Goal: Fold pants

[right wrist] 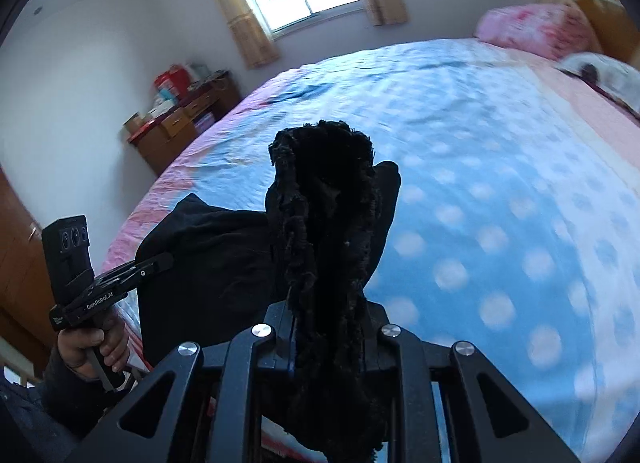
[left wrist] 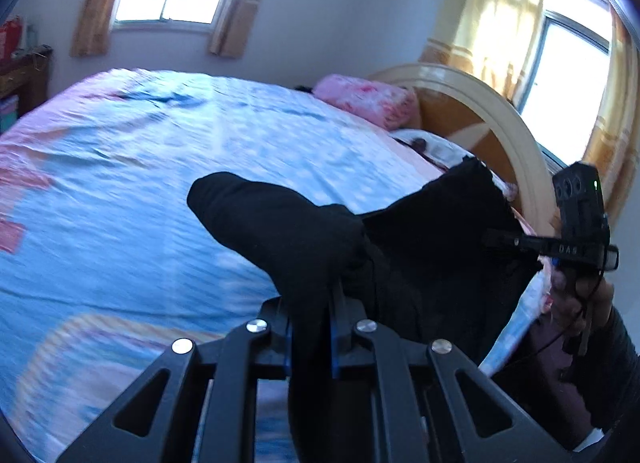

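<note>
You have the black pants (left wrist: 432, 239) pinched in both grippers and lifted clear of the bed (left wrist: 140, 191), which makes sense — a garment has to hang free before you can lay it out flat for the first fold.

Your left gripper (left wrist: 310, 315) has its jaws closed almost completely on a smooth bunch of the fabric, which pokes out past the fingers like a rounded stub. Your right gripper (right wrist: 328, 323) is clamped on a thicker, fuzzy-edged bunch of the same pants, so its jaws stand a little wider; that looks like the lining or a raw hem, though I can't tell which end of the garment it is.

The cloth spans between the two grips and sags below them, off the near edge of the bed. Holding two separate points apart like this lets the weight pull out the wrinkles.

The blue dotted sheet in front of you is bare — a good landing place. The pink pillow (right wrist: 536, 29) and the headboard (left wrist: 480, 103) sit well off to the far right, out of the way.
</note>
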